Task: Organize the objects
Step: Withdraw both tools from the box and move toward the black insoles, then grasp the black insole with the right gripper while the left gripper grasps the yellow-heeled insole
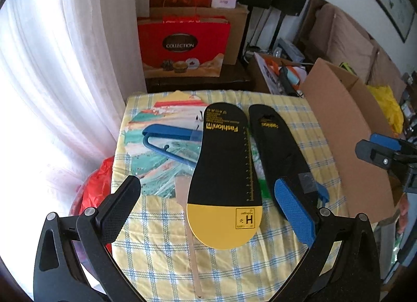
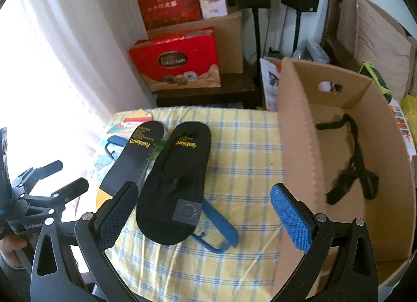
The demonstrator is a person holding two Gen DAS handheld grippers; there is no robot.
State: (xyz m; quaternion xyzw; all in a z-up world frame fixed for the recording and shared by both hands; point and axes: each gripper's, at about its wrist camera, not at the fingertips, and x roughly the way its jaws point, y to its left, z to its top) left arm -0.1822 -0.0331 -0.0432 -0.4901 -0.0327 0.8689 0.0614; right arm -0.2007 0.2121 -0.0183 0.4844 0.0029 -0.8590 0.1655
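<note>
Two black insoles lie on the checked yellow tablecloth point(image 1: 161, 244). The one with the yellow heel point(image 1: 224, 171) lies straight ahead of my open, empty left gripper point(image 1: 208, 205). The all-black one point(image 1: 281, 151) lies to its right, over a blue hanger point(image 2: 221, 223). A second blue hanger point(image 1: 169, 143) rests on a colourful paper fan point(image 1: 156, 130) at the left. In the right wrist view the all-black insole point(image 2: 177, 182) lies just ahead of my open, empty right gripper point(image 2: 206, 213). The yellow-heeled insole point(image 2: 130, 161) lies to its left.
An open cardboard box point(image 2: 294, 145) stands at the table's right edge with a black strap point(image 2: 351, 166) inside. Red gift boxes point(image 1: 182, 46) and speakers stand behind the table. A white curtain point(image 1: 52, 67) hangs at the left. A red bag point(image 1: 96, 192) sits beside the table's left edge.
</note>
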